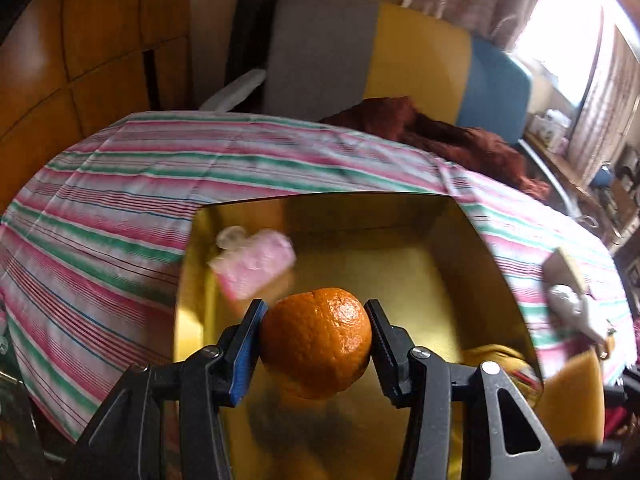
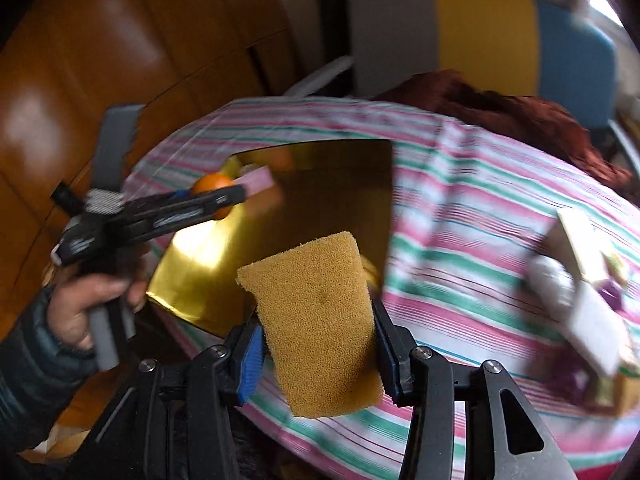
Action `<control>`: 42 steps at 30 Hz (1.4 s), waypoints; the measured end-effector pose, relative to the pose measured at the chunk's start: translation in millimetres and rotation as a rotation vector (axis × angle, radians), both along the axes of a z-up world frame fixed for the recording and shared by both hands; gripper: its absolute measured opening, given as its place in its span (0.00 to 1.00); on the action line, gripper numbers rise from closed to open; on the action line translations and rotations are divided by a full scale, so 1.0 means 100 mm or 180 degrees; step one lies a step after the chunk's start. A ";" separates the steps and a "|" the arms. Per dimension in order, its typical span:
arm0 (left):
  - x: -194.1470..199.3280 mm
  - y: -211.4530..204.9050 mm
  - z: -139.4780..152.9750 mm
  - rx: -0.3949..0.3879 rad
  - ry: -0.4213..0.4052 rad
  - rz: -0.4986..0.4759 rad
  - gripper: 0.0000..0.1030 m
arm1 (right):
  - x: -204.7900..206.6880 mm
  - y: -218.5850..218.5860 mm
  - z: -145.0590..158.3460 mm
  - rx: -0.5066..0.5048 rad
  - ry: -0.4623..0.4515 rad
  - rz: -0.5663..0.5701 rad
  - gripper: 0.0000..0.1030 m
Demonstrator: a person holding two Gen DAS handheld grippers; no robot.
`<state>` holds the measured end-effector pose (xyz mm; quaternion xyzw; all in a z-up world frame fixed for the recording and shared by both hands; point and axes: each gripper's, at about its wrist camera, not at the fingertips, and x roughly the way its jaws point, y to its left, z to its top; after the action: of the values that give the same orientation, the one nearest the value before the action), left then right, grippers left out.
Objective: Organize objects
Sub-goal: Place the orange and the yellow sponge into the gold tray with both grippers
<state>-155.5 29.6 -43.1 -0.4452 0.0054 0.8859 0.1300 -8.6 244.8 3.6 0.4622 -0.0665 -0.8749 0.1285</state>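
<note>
On striped tablecloth (image 1: pixel 120 208) (rumpled): gold box (image 1: pixel 400 216)

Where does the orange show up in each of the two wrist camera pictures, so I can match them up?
Left wrist view: the orange sits low in the centre, clamped in the left gripper over the gold box.
Right wrist view: the orange is small, upper left, partly hidden behind the left gripper.
Shared landmark: the gold box on the striped cloth.

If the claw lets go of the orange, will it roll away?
Probably. The orange looks round, so it may roll, but the gold box below has walls that should stop it. Its firm, bumpy skin seems grippy between the left claw.
</note>
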 end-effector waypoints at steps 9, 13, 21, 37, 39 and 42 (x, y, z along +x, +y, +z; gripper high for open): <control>-0.16 -0.29 -0.14 -0.0107 0.0025 0.0337 0.51 | -0.46 -0.56 -0.62 0.0112 -0.0416 0.0294 0.49; -0.02 -0.40 -0.13 -0.0043 0.0024 0.0402 0.51 | -0.44 -0.52 -0.84 0.0222 -0.0618 0.0183 0.50; 0.43 -0.48 -0.06 0.0126 0.0032 0.0492 0.53 | -0.29 -0.38 -0.76 0.0087 -0.0565 0.0043 0.77; 0.99 -0.25 0.02 0.0131 0.0015 0.0376 0.60 | 0.14 -0.41 -0.30 0.0524 0.0406 -0.0278 1.00; 1.04 -0.21 0.04 0.0099 0.0047 0.0351 0.60 | 0.16 -0.37 -0.27 0.0530 0.0461 -0.0334 1.00; 1.11 -0.11 0.10 0.0029 0.0141 0.0291 0.60 | 0.19 -0.32 -0.22 0.0569 0.0550 -0.0423 1.00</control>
<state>-44.7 18.2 -33.2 -0.4246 -0.0162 0.9006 0.0913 10.9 213.1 -18.0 0.3893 -0.0074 -0.9204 0.0338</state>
